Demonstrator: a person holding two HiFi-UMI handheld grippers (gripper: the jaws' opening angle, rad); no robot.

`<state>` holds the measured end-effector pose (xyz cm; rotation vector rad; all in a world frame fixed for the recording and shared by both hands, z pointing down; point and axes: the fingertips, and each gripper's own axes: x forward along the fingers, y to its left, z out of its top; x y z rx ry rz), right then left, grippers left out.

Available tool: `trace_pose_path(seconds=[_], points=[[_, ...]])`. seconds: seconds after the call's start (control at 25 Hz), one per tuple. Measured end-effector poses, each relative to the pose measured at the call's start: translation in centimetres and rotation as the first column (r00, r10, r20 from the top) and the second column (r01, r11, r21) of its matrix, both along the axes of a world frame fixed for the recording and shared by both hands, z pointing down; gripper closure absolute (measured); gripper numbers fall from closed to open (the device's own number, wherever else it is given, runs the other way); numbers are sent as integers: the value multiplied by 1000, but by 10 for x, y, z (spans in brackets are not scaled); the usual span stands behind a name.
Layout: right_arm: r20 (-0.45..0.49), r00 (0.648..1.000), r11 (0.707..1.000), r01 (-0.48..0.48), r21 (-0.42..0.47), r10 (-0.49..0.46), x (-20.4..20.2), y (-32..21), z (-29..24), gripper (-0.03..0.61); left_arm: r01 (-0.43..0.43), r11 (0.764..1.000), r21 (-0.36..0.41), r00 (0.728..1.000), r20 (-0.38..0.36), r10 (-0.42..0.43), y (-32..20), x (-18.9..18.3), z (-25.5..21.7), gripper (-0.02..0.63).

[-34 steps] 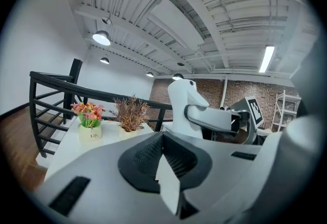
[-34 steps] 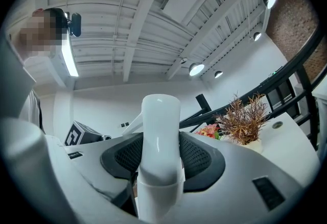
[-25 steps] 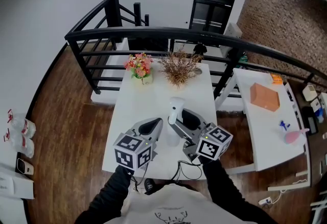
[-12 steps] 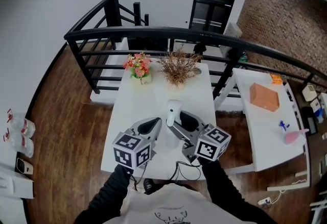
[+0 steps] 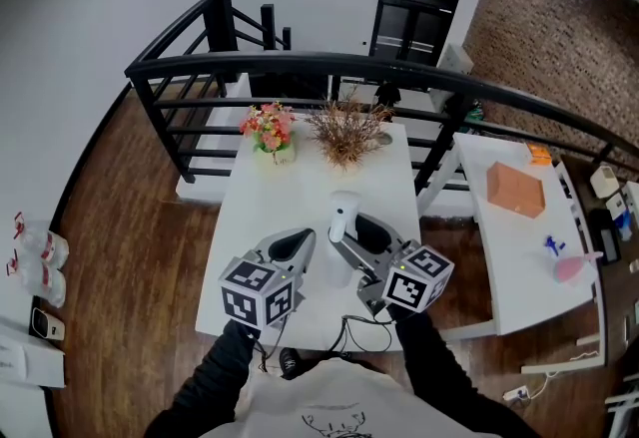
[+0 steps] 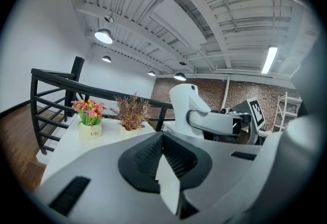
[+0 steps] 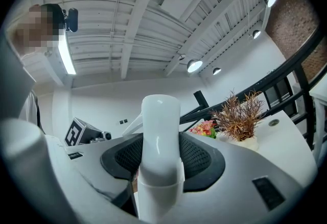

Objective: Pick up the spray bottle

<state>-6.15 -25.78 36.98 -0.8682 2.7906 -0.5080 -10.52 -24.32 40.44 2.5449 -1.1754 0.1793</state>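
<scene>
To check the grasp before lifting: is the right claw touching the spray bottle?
Touching. The right gripper view shows the spray bottle standing in the right claw, with both jaws pressed against its sides.

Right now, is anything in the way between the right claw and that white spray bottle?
Nothing visible. The spray bottle already stands between the right gripper's jaws, with both pads against its neck. The left gripper, jaws together, sits off to one side of it.
</scene>
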Motion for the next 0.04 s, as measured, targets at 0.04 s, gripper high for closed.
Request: trace_pose_path(seconds=[0.04], points=[[1,1000,1000,-1,0,1,1,-1,-1,379,0,1000,0,1000,0,0,-1,1,0,621]])
